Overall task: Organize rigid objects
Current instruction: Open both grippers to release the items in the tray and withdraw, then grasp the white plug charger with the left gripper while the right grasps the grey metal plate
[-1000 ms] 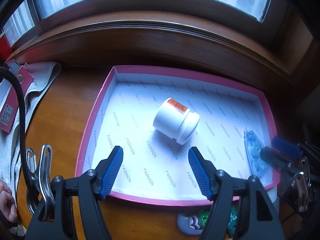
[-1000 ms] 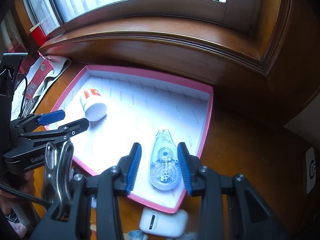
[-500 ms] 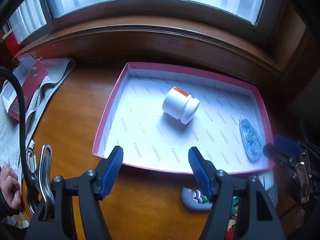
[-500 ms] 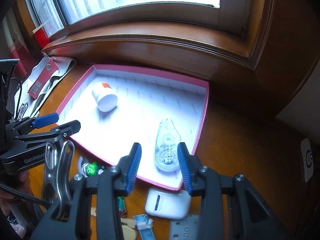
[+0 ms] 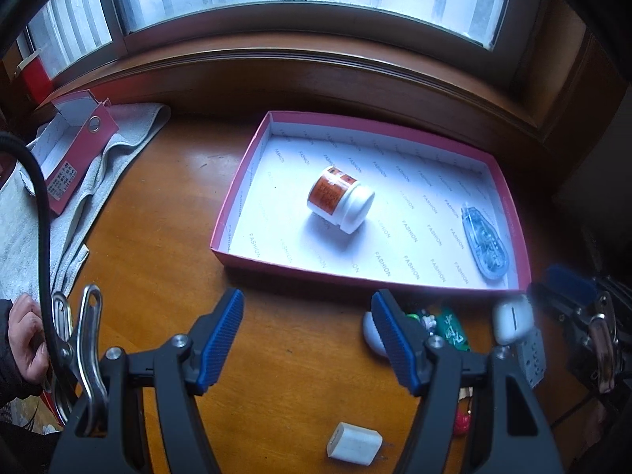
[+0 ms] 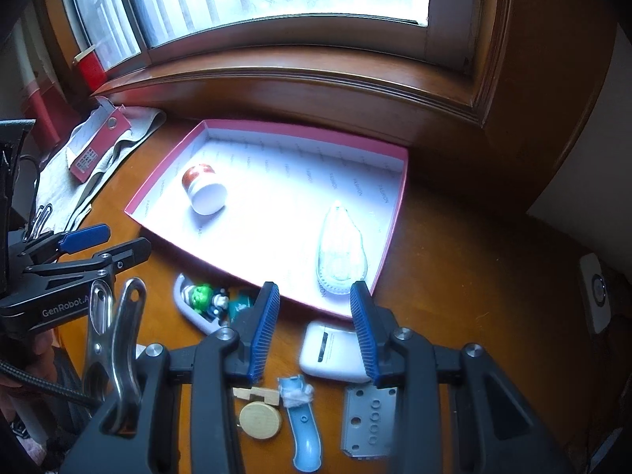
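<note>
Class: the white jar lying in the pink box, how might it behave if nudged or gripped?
The white jar lies on its side in the pink box, so a nudge would probably roll it. It looks like rigid plastic, so likely stiff. Its smooth round wall might slip between pads.

One pink tray [image 5: 237, 193]; inside: one white jar [image 5: 341, 201], one tape dispenser [image 5: 486, 243].

Twin down-tilted views, shared pink tray [image 5: 221, 233]

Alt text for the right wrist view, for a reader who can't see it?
The open, empty right gripper hovers over a wooden desk beside a pink tray holding a white jar on its side and a clear tape dispenser. White earbud case and small trinkets lie outside.
</note>
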Motion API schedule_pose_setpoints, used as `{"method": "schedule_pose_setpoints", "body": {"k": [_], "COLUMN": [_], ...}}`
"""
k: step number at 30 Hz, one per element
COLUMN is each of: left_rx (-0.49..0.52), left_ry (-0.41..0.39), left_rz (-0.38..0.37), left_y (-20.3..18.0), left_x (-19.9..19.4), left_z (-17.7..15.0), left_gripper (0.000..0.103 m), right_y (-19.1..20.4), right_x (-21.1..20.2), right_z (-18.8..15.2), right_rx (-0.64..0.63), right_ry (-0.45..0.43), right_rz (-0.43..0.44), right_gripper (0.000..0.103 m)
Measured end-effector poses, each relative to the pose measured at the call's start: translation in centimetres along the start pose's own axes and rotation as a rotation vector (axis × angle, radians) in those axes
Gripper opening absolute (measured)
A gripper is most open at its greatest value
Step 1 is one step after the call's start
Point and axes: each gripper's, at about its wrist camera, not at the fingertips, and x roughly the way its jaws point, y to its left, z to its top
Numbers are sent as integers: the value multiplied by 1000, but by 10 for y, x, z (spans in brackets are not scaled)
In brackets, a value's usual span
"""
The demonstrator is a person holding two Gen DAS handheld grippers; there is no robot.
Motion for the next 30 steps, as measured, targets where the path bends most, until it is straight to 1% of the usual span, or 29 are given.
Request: {"method": "schedule_pose_setpoints", "body": {"k": [13, 30], "left_rx": [8, 17], "left_ry": [20, 64], "left_rz": [-6, -6], "left_y": [6, 10], "left_x": [-12, -16], "left_z": [-34, -69], "left_gripper": [71, 71], "right_y": [-3, -11], "right_x": [-18, -27], "right_z": [-30, -55], "right_rx": [14, 35], "right_ry": [3, 18], "right_rz": [-14, -18], "right_gripper": [38, 38]}}
